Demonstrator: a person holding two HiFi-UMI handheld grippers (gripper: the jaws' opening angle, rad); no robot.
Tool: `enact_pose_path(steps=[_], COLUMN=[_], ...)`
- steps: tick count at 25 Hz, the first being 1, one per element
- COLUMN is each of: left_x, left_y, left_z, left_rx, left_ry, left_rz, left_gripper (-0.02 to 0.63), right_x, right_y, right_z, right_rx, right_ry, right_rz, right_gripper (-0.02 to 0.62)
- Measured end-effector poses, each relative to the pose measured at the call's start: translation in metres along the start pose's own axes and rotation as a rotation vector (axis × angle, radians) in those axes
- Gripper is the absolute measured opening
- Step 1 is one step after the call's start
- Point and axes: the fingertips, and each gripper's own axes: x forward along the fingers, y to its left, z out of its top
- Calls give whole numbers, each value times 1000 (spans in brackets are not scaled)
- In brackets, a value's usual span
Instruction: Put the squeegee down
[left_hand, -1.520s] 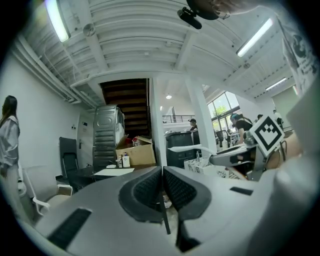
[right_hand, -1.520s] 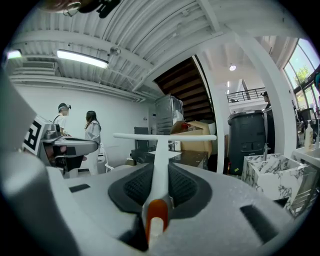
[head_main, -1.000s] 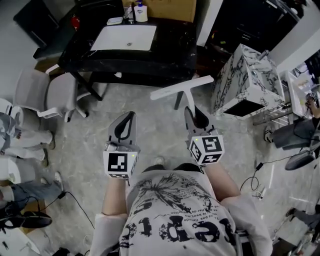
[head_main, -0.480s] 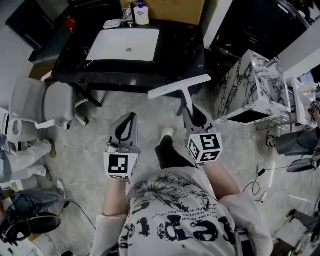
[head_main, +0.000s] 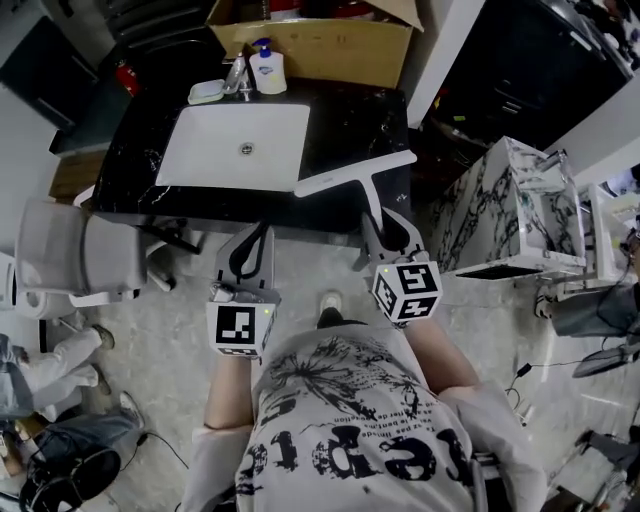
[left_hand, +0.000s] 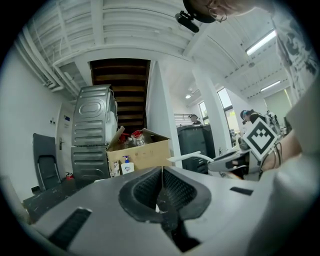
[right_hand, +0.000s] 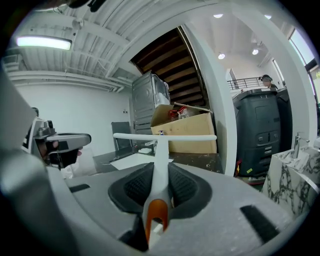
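A white squeegee (head_main: 358, 172) with a T-shaped blade is held out in front of me; my right gripper (head_main: 391, 232) is shut on its handle. In the right gripper view the handle (right_hand: 160, 172) runs up between the jaws, orange end toward the camera, and the blade (right_hand: 165, 136) lies crosswise. Its blade hangs over the front edge of a black marble counter (head_main: 355, 120) with a white sink (head_main: 233, 146). My left gripper (head_main: 250, 255) is shut with nothing in it, level beside the right one; in the left gripper view its pads (left_hand: 161, 186) meet.
A soap bottle (head_main: 265, 67) and a soap dish (head_main: 206, 91) stand behind the sink, next to a faucet (head_main: 237, 76). A cardboard box (head_main: 320, 45) sits behind the counter. A marble-patterned cabinet (head_main: 510, 210) stands at right, a grey chair (head_main: 70, 260) at left.
Both grippers have travelled forward toward the counter with me, squeegee still held. The blade now reaches over the counter's front edge; the counter and sink appear much nearer.
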Motion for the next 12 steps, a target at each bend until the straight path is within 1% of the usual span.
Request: enact_pose_path(steps=[4,8,9,12], left_x=[47,81,88,113], left_y=[12,13,14,22], left_z=[7,5,5,3], left_rx=[13,-15,-19,-13], left_ry=[-20,26,26,-5], left_rz=[-8,-61,-73,-91], left_gripper=[11,11,11,11], right_x=[39,63,68,87], right_y=[-35,-57,-61,-72], right_z=[13,16,16,16], right_rx=[-2,13,15,21], right_ry=[-7,11,17,32], right_rz=[-31,-62,-66,-88], right_gripper=[75,75,75,75])
